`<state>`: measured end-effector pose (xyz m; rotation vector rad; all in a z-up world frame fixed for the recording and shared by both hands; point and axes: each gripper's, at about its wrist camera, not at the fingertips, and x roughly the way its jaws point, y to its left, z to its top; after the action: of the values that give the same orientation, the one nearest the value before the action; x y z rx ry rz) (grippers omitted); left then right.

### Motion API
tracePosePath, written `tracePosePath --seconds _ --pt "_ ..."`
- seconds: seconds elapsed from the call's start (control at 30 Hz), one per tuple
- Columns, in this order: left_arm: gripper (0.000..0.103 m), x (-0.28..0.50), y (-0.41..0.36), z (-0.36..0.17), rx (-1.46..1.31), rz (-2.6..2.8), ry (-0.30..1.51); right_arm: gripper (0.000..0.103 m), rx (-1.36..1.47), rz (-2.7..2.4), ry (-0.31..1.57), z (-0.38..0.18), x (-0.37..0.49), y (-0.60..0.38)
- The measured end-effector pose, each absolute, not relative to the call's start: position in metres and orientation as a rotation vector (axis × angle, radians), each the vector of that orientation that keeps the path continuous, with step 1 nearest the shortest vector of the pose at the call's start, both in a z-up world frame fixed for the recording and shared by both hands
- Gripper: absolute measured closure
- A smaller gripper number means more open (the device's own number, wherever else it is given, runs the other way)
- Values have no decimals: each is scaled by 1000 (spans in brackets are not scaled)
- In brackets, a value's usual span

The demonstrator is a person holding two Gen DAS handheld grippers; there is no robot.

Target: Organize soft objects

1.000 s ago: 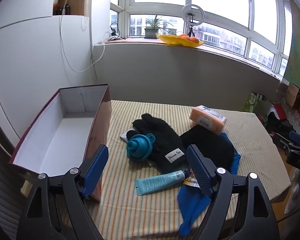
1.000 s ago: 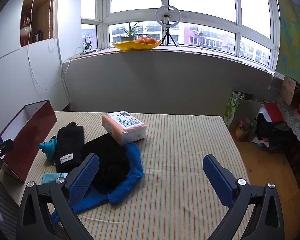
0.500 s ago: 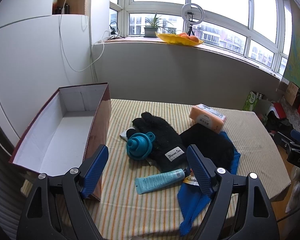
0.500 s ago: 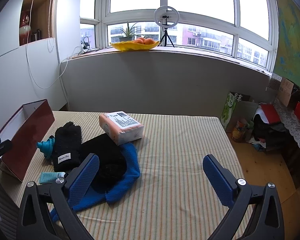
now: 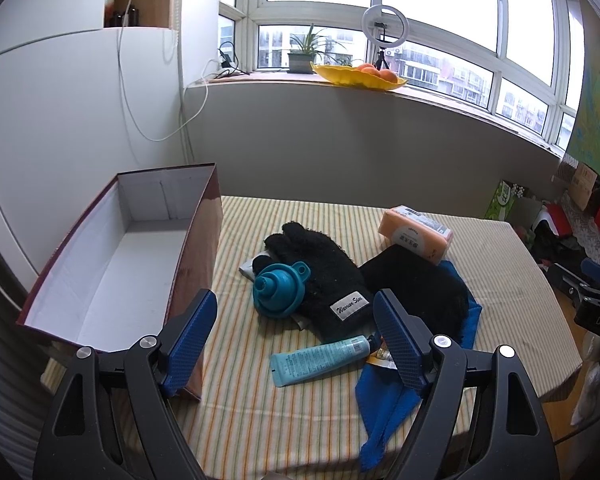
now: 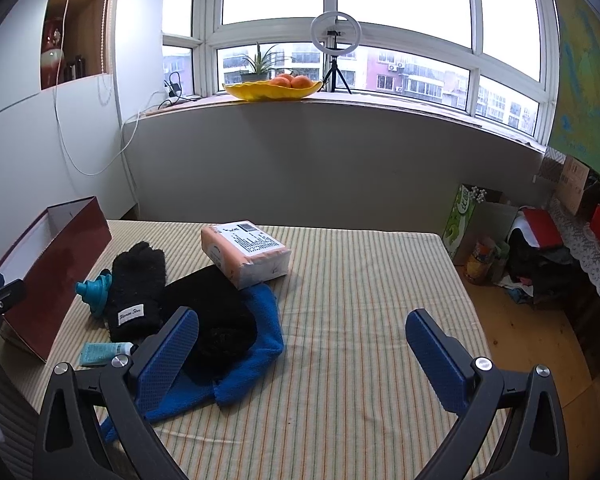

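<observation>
Both grippers hover above the near edge of the desk (image 6: 360, 280), which wears a striped cloth. The left gripper (image 5: 296, 340) has its jaws wide with nothing between them, and the right gripper (image 6: 302, 354) is just as wide and just as empty. Along the left edge stands the open red box (image 5: 196, 264), white inside. Just beside it, toward the middle, lies the black glove (image 5: 324, 276) with a teal funnel (image 5: 278, 290) resting against it. A second dark glove (image 5: 416, 284) sits on the blue towel (image 6: 260, 344), whose end trails to the near edge. The pink tissue pack (image 6: 246, 254) leans on the towel's far side, and a teal tube (image 5: 320, 360) lies in front of the gloves
</observation>
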<state>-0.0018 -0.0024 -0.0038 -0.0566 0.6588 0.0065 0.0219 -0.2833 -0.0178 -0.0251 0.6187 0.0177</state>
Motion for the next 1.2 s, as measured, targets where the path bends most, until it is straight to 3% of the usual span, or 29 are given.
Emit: tracePosePath --seconds 1.2 --pt "22 -3 -2 -8 -59 3 666 1 -20 31 636 -25 22 -278"
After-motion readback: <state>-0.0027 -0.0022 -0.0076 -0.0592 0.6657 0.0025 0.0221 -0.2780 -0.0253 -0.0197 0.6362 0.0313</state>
